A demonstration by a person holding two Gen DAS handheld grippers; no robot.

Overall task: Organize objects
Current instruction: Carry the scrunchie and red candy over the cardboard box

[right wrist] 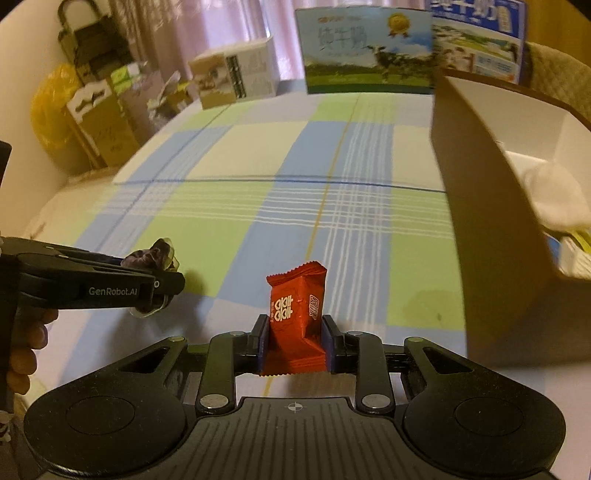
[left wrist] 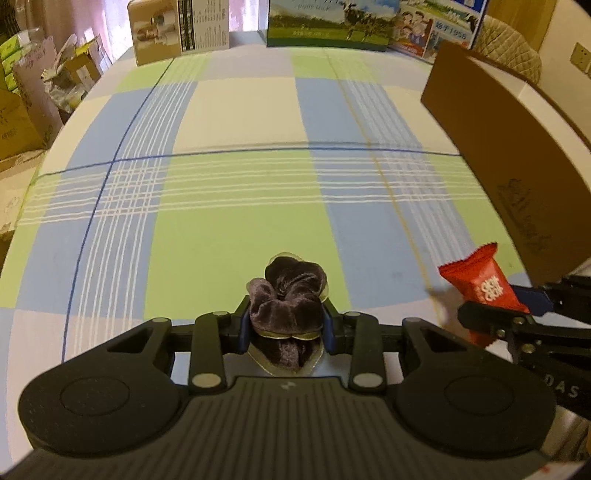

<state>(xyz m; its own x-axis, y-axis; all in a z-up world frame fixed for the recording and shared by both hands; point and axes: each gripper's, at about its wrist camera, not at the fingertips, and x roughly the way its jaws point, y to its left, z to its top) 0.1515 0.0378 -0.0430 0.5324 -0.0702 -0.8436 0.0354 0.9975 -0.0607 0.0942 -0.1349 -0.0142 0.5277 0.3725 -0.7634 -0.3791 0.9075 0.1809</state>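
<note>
We see the checked counter [left wrist: 236, 177] lying bare across its middle, with printed cartons [left wrist: 328, 26] lining the far edge. At the right edge stands a brown box [right wrist: 476, 206], open-topped, holding white and pale items we cannot identify. Our left gripper [left wrist: 286, 325] is clamped around a dark velvet scrunchie [left wrist: 286, 297]; our right gripper [right wrist: 295, 341] pinches a red snack packet [right wrist: 295, 306], both above the near edge.

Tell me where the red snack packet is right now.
The red snack packet is clamped upright in the right tool, above the checked tablecloth, with the brown box to its right and the left tool left.
</note>
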